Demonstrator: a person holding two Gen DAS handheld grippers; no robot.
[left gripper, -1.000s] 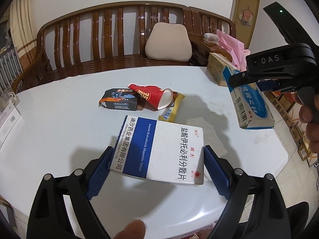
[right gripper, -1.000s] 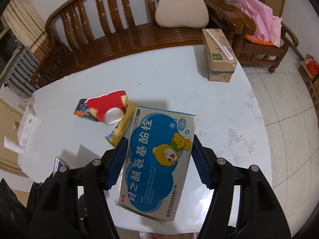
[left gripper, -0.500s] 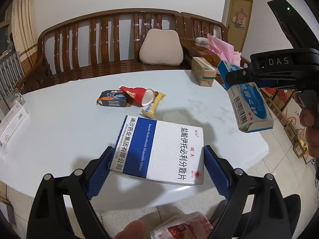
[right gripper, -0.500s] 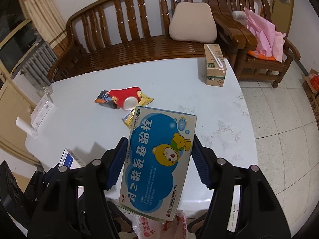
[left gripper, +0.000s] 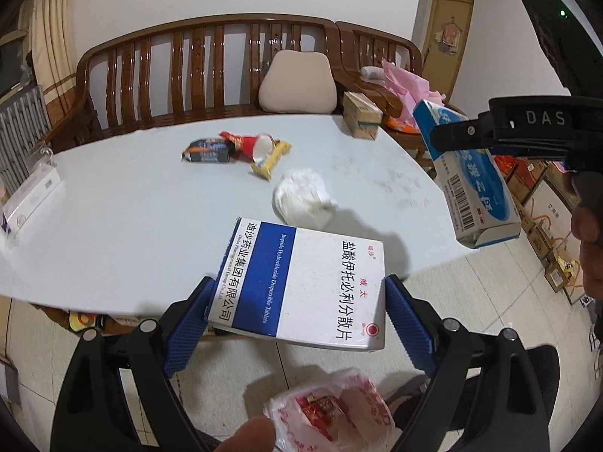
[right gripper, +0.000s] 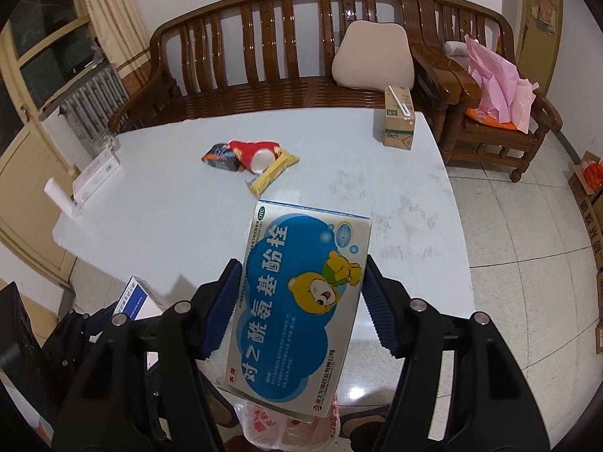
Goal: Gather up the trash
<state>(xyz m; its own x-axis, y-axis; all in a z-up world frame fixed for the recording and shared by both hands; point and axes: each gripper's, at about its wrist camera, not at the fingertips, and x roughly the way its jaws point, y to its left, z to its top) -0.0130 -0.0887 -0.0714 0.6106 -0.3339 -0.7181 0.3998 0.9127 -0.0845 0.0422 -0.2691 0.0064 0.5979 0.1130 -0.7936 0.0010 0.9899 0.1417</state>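
My left gripper [left gripper: 297,312] is shut on a white and blue medicine box [left gripper: 301,282], held above the table's near edge. My right gripper [right gripper: 301,301] is shut on a blue medicine box with a cartoon bear [right gripper: 301,301]; that box [left gripper: 471,173] also shows at the right of the left wrist view. Below both grippers lies a white plastic bag with red print [left gripper: 331,410] [right gripper: 290,429]. On the white table [left gripper: 132,207] lie a dark snack packet [left gripper: 207,150], a red paper cup [left gripper: 252,145], a yellow wrapper [left gripper: 271,160] and a crumpled white tissue [left gripper: 301,196].
A small green-and-tan carton [right gripper: 399,116] stands at the table's far right corner. A wooden bench [right gripper: 264,56] with a beige cushion [right gripper: 373,56] lines the far side. A chair with pink plastic [right gripper: 497,86] is at the right. Cardboard boxes [right gripper: 588,180] sit on the tiled floor.
Both grippers have pulled back from the table with their boxes still held. The table's near edge, the floor and the printed plastic bag have come into view below them.
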